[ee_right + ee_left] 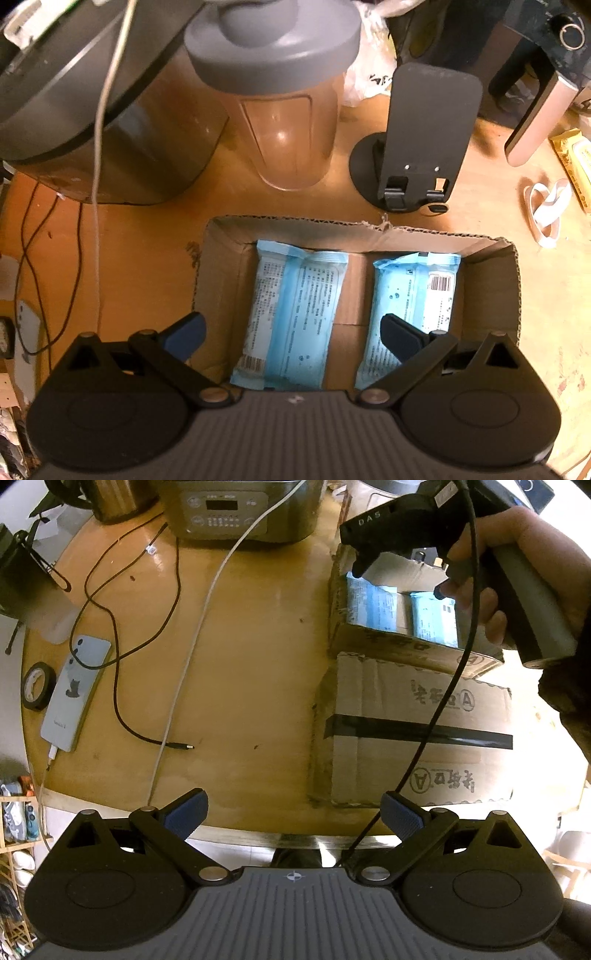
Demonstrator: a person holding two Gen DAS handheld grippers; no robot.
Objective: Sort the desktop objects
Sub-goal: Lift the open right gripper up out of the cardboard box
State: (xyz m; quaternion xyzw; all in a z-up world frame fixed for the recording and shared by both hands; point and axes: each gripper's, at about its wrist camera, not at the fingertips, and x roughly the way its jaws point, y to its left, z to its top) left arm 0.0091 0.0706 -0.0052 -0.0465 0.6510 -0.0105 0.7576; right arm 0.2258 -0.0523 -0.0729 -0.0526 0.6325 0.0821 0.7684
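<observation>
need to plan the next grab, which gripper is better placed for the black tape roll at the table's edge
Left, probably. The black tape roll lies on the round wooden table within the open left gripper's view. The open right gripper hangs over the open cardboard box; no tape shows there.

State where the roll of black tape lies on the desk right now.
In the left wrist view the roll of black tape lies flat at the desk's far left edge, just left of the pale blue phone.
</observation>
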